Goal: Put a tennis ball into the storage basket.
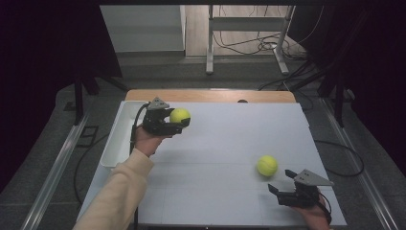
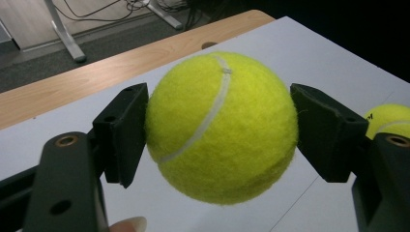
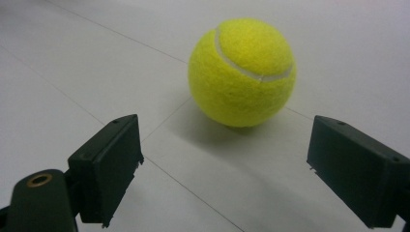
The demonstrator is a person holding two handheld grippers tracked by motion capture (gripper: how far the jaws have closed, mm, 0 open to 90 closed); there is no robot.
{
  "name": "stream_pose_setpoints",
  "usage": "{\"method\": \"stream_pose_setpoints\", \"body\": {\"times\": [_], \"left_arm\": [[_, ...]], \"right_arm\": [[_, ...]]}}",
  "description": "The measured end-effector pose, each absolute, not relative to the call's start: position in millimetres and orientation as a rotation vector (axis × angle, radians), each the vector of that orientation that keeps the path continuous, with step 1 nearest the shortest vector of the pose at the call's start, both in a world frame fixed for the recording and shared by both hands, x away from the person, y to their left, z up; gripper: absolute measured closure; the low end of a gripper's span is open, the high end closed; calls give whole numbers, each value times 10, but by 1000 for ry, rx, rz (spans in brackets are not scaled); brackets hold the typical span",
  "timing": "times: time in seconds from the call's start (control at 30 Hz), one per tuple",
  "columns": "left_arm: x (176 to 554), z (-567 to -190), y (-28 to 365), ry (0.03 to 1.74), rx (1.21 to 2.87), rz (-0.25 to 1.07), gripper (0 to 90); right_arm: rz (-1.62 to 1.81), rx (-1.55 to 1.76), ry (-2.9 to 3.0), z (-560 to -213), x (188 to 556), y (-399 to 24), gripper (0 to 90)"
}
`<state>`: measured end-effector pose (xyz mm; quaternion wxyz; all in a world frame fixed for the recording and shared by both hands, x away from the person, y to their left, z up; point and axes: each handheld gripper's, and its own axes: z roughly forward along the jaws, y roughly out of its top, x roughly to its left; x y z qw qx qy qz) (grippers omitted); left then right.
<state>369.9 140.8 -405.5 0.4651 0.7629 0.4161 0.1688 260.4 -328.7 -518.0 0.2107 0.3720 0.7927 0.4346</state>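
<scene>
Right gripper [image 1: 280,181] gapes wide just short of one ball [image 1: 267,166]; left gripper [image 1: 178,120] clamps another ball [image 1: 180,115] (lifted off the table [image 1: 230,143]).

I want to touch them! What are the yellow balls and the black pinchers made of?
The held ball and the ball on the table look like fuzzy yellow felt, with a smooth white seam. They are probably rubber inside, though that's hidden. The left gripper pads look like matte black plastic or rubber; I can't tell which.
</scene>
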Motion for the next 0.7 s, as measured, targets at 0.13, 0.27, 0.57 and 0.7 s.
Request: {"method": "stream_pose_setpoints", "body": {"times": [0.13,0.27,0.57,0.7], "left_arm": [[3691,-4041,1446,1028,1870,421,263],[3686,-4036,1484,1034,1870,427,263],[3656,-4019,1543,1036,1868,445,263],[3650,-4018,1584,1046,1859,450,263]], "right_arm": [[1207,1033,2203,-5180,2604,-3286,128],[1206,1034,2202,-5180,2604,-3287,128],[1203,1034,2205,-5179,2604,-3287,128],[1206,1035,2203,-5181,2604,-3286,128]]}}
